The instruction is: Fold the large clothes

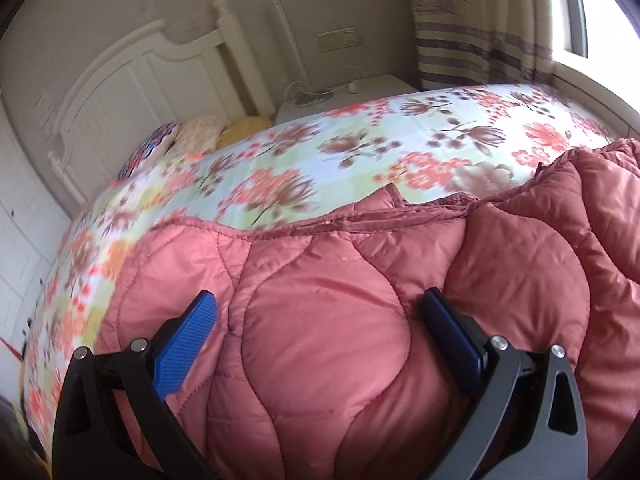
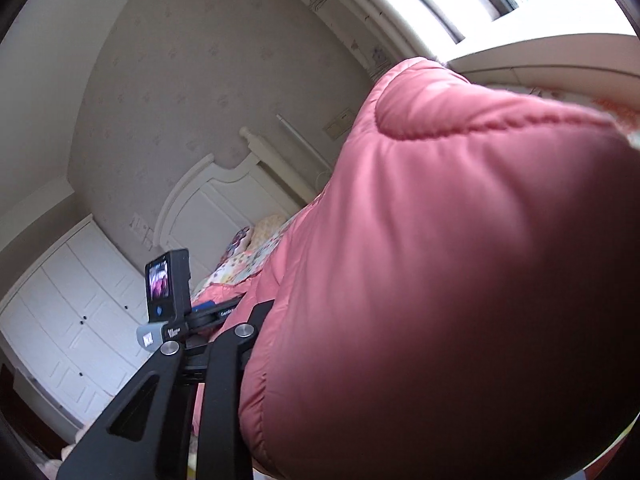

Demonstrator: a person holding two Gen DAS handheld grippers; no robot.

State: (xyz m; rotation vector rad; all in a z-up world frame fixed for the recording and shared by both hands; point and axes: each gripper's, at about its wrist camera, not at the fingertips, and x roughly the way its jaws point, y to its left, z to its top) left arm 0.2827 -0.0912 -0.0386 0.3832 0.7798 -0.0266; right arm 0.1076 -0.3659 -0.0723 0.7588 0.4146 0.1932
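Note:
A pink quilted jacket [image 1: 328, 320] lies spread over the near part of a bed with a floral sheet [image 1: 280, 152]. My left gripper [image 1: 320, 316] hovers low over it, open, its blue pads [image 1: 188, 344] wide apart with a puffy panel bulging between them. In the right wrist view a lifted part of the jacket [image 2: 440, 240] fills most of the picture and hangs in front of the lens. My right gripper [image 2: 224, 364] shows only its black left linkage; its fingertips are buried in the raised fabric, which it holds up. The left gripper's camera body [image 2: 168, 284] shows beyond it.
A white headboard [image 1: 132, 92] and pillows [image 1: 196, 136] stand at the bed's far left. A white bedside table [image 1: 344, 96] with cables, a striped curtain [image 1: 480, 48] and a window [image 1: 592, 12] are behind. White wardrobe doors [image 2: 72, 316] line the left wall.

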